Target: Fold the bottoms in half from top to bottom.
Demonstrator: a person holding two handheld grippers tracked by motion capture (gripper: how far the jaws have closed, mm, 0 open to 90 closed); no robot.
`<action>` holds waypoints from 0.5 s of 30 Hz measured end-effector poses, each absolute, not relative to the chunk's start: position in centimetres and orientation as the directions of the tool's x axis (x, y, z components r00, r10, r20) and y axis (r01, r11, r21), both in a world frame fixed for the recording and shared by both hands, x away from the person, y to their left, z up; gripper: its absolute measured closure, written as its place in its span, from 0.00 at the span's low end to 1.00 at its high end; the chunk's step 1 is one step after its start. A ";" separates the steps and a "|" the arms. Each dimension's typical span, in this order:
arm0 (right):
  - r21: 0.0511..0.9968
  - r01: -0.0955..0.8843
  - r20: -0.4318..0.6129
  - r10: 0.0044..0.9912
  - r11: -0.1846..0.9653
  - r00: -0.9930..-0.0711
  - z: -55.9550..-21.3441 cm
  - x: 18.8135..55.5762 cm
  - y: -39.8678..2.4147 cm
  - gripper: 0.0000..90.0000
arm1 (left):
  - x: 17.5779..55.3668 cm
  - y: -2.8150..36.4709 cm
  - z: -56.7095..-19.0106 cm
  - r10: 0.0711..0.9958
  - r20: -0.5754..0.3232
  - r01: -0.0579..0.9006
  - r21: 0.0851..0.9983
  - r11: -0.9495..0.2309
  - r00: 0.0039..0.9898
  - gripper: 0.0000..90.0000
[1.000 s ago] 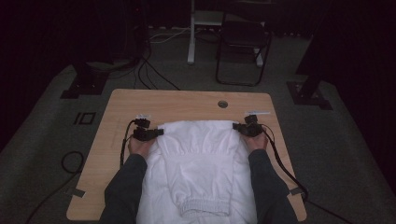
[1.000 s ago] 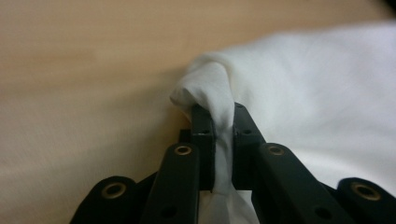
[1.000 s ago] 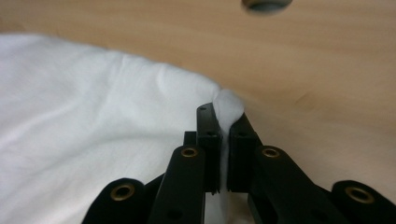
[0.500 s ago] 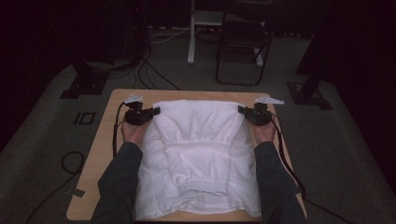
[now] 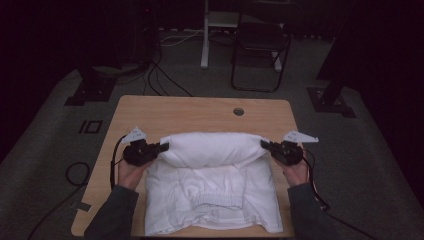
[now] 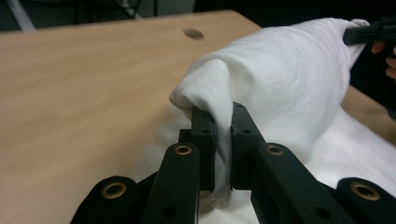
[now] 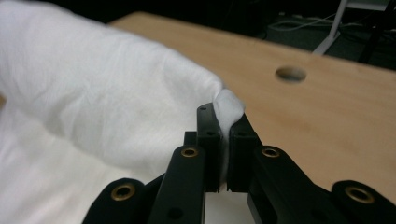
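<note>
Dark room, wooden table point(image 5: 200, 107) with a white garment point(image 5: 212, 195) spread at the near edge. From the high view, its far end is lifted into a roll running left to right, left gripper point(image 5: 161, 147) and right gripper point(image 5: 265, 145) on opposite ends. Left gripper view: jaws of the left gripper point(image 6: 223, 140) pinched tight on a fabric corner. Right gripper view: same deal, right gripper point(image 7: 223, 135) clamped on the other corner. I'd guess the fold comes toward the person next.

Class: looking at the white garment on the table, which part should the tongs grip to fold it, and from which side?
Grip the white garment at the two ends of its raised far fold, coming in from each side. There the cloth bunches into thin ridges, as where the left tongs and right tongs pinch it.
</note>
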State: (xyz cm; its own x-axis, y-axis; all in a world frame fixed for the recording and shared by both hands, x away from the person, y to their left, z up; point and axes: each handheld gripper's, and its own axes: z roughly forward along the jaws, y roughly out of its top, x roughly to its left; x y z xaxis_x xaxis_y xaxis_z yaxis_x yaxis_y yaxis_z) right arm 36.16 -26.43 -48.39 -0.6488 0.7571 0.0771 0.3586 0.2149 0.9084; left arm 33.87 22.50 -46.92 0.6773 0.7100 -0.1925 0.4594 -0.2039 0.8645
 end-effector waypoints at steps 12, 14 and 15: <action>0.780 0.467 0.020 0.731 0.416 -0.683 -54.4 29.4 -25.3 0.96 | 28.3 20.4 -54.6 0.720 -0.125 0.585 0.684 -0.436 0.683 0.93; 0.747 0.486 0.010 0.724 0.453 -0.689 -55.1 29.3 -24.4 0.96 | 28.7 20.4 -55.2 0.721 -0.150 0.594 0.691 -0.413 0.676 0.93; 0.727 0.491 -0.011 0.724 0.479 -0.690 -55.6 29.4 -24.0 0.96 | 28.9 20.4 -55.2 0.724 -0.144 0.591 0.694 -0.412 0.674 0.93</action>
